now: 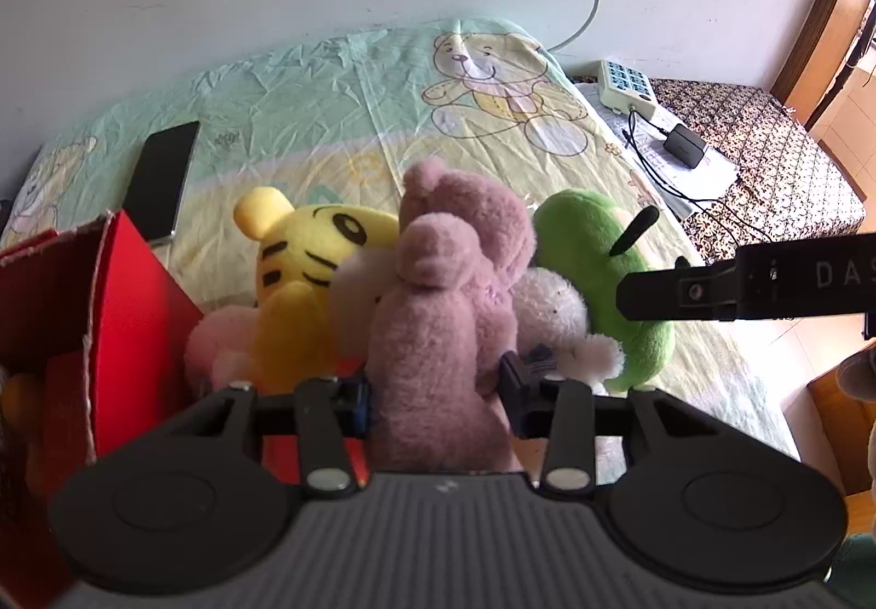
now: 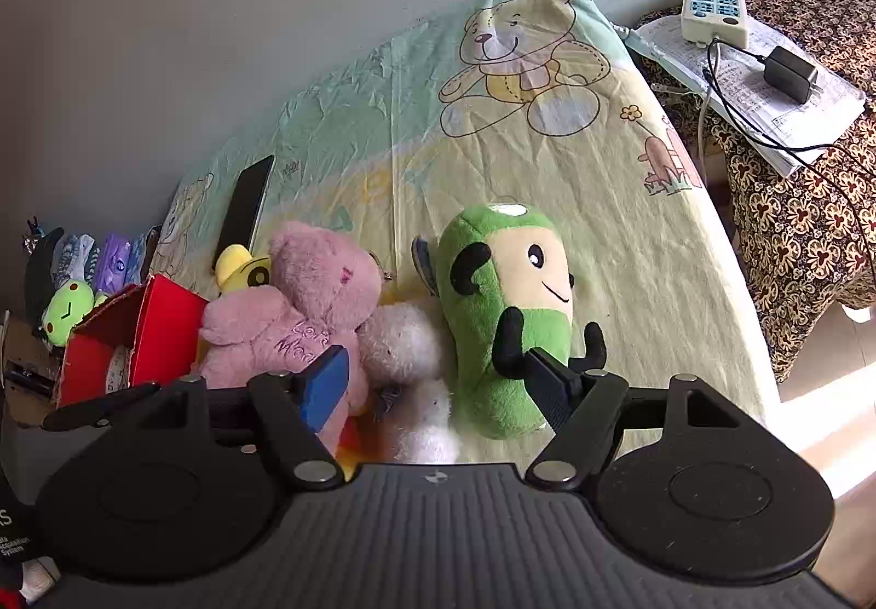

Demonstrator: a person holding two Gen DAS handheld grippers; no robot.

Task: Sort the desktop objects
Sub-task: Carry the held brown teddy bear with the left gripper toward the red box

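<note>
Four soft toys are bunched near the front edge of the cartoon-print bedsheet: a fuzzy pink plush bear, a yellow striped tiger plush, a fluffy white plush and a green round-faced plush doll. The left gripper is pinched on the pink bear, judged mid-pick; a lift towards the red cardboard box seems called for. The right gripper is held spread beside the green doll. The box's contents are mostly hidden.
</note>
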